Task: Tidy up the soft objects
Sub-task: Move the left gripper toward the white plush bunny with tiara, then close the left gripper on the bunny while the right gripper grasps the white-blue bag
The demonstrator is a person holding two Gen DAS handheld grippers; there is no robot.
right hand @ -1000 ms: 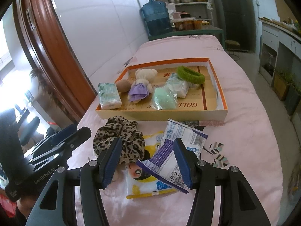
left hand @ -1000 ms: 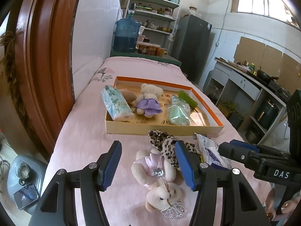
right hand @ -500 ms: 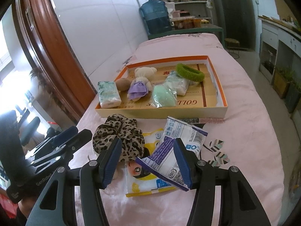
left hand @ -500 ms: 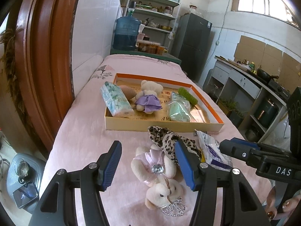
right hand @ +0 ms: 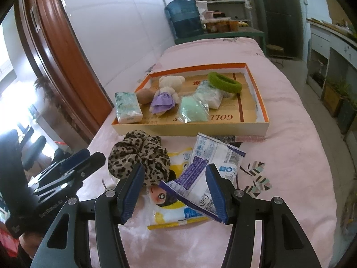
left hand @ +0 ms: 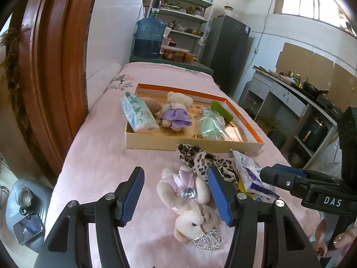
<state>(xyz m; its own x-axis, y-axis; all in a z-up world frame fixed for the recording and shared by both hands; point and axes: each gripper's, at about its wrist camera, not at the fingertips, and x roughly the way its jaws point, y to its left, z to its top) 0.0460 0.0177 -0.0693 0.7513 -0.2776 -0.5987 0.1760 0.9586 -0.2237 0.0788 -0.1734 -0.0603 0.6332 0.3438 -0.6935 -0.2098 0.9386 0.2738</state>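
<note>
Against the pictures from a second earlier almost nothing differs: both claws hang where they were with the same gap, and the soft things lie as they lay; the views shift only slightly.

The left claw (left hand: 176, 195) stands wide and empty above a white teddy in a pink dress (left hand: 186, 192), which lies on its back on the pink bedspread (left hand: 100, 156), head toward the camera, beside a small silver crown (left hand: 208, 242). The right claw (right hand: 173, 193) is likewise wide and grips nothing; below it a white and purple packet (right hand: 209, 165) lies tilted across a yellow wipes pack (right hand: 169, 205). A leopard-print scrunchie (right hand: 138, 154) sits just to the left of the packet, touching the yellow pack.

Farther back on the bed rests a shallow box with an orange rim (right hand: 256, 84). Inside it are a green-patterned tissue pack (right hand: 127, 107), a brown round thing (right hand: 145, 96), a teddy in a purple dress (right hand: 165, 96), a mint-green bagged item (right hand: 193, 109), a white bagged item (right hand: 209, 93) and a green hair band (right hand: 224, 82).

The bed runs along a white tiled wall (left hand: 116, 22) with a brown wooden door frame (left hand: 51, 67) at the near end. Beyond its far end stand a blue water jug (left hand: 150, 38), metal shelves with pots (left hand: 185, 11) and a dark fridge (left hand: 227, 51). A kitchen counter (left hand: 290, 87) lines the right side below a window (left hand: 312, 4).
</note>
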